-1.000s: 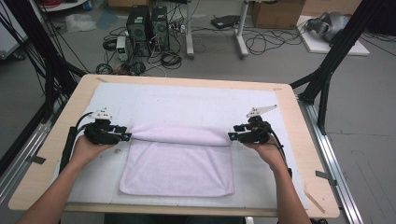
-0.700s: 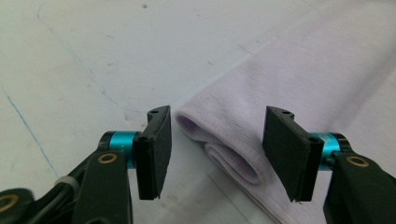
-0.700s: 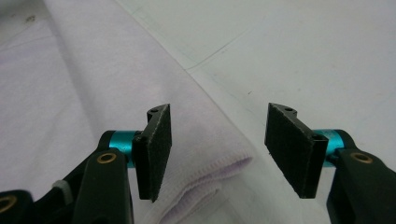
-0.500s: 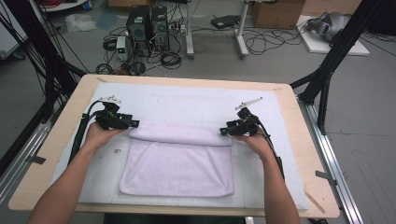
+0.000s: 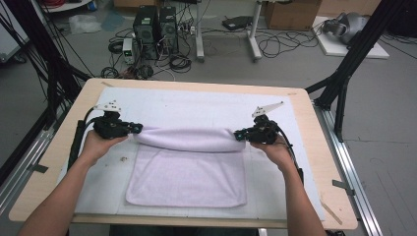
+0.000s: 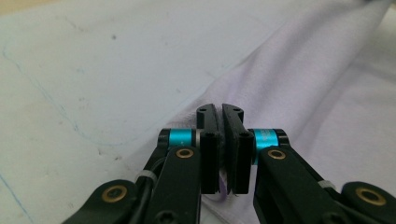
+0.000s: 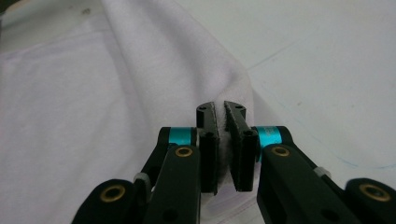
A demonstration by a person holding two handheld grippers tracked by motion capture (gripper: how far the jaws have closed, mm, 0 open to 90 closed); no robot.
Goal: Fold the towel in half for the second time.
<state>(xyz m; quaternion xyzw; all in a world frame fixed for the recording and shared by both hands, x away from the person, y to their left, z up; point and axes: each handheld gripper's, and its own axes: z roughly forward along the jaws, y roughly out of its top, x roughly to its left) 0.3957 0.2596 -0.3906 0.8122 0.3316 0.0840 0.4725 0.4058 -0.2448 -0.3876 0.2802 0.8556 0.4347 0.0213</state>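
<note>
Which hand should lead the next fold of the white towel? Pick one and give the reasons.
Neither clearly; left, if forced. The left gripper and right gripper are each shut on one end of the white terry towel's rolled far edge, level with each other. The fold likely needs both moving together.

1. High view: we look forward and down from above the person's side onto the table [image 5: 64, 147].
2. Gripper views: we ride close behind each pair of jaws.
3. Shared by all: the towel [image 5: 187, 172] [image 6: 327, 93] [image 7: 93, 116].
</note>
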